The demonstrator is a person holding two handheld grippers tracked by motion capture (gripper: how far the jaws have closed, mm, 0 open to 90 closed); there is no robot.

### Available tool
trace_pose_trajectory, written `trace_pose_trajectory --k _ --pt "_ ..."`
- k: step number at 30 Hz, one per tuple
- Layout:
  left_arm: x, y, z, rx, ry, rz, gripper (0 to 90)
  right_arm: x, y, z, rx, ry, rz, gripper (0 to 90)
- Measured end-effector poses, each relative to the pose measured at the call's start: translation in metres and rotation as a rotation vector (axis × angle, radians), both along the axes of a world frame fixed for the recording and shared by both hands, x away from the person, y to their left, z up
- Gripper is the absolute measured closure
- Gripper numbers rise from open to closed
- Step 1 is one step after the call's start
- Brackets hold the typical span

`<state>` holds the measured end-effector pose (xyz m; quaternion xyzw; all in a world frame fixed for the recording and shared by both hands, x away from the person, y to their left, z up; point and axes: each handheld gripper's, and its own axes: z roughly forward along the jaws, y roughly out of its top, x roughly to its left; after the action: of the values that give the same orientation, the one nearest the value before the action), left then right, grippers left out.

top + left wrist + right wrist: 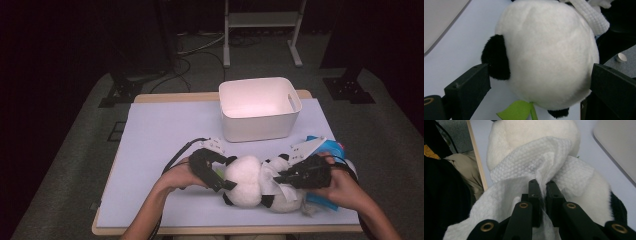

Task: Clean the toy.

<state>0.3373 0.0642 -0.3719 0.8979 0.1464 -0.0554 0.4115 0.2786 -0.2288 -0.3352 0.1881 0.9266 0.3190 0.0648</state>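
A white plush panda point(250, 186) with black ears lies near the table's front edge. My left gripper point(230, 173) has its wide-set jaws pressed on both sides of the panda's round head point(544, 55); one jaw touches a black ear point(496, 57). A green tag point(517, 111) hangs under the head. A white waffle cloth point(524, 170) is draped over the panda's body point(524, 135). My right gripper point(543, 185) is shut on a pinched fold of that cloth, and it shows at the panda's right side point(281, 177).
A white plastic bin point(255, 82) stands at the back of the lavender mat point(160, 135), behind the panda. A blue object point(325, 200) lies under the person's right hand. The mat's left half is bare. The table's front edge point(225, 230) is close.
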Motion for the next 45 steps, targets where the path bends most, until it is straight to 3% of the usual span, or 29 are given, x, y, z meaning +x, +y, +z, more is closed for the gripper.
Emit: trace_pose_trajectory --k 11,12,17,21,26,29,39,45 --pt "0.007 -0.023 -0.006 0.002 0.090 -0.075 0.1 -0.007 -0.007 -0.003 0.010 0.001 0.005 83.7" --pt "0.008 -0.023 -0.006 0.005 0.091 -0.085 3.5 -0.007 -0.006 -0.003 0.012 0.000 0.006 83.6" --pt "0.009 -0.015 -0.001 -0.033 0.040 -0.078 20.3 -0.003 -0.005 0.001 0.022 0.006 0.006 83.5" --pt "0.011 -0.006 0.016 -0.047 -0.033 -0.040 22.9 0.006 -0.002 0.012 0.050 -0.003 -0.003 83.6" --pt "0.006 0.003 0.035 0.046 -0.178 -0.001 23.1 0.020 0.013 0.022 0.037 -0.031 -0.007 83.5" --pt "0.003 0.008 0.037 0.064 -0.219 0.011 23.1 0.027 0.026 0.024 0.039 -0.032 0.009 83.6" --pt "-0.006 0.018 0.019 0.057 -0.214 0.006 22.5 0.043 0.075 0.029 0.008 -0.028 0.093 83.4" --pt "-0.008 0.026 0.001 0.040 -0.170 0.019 20.2 0.049 0.073 0.022 -0.030 -0.001 0.084 83.1"
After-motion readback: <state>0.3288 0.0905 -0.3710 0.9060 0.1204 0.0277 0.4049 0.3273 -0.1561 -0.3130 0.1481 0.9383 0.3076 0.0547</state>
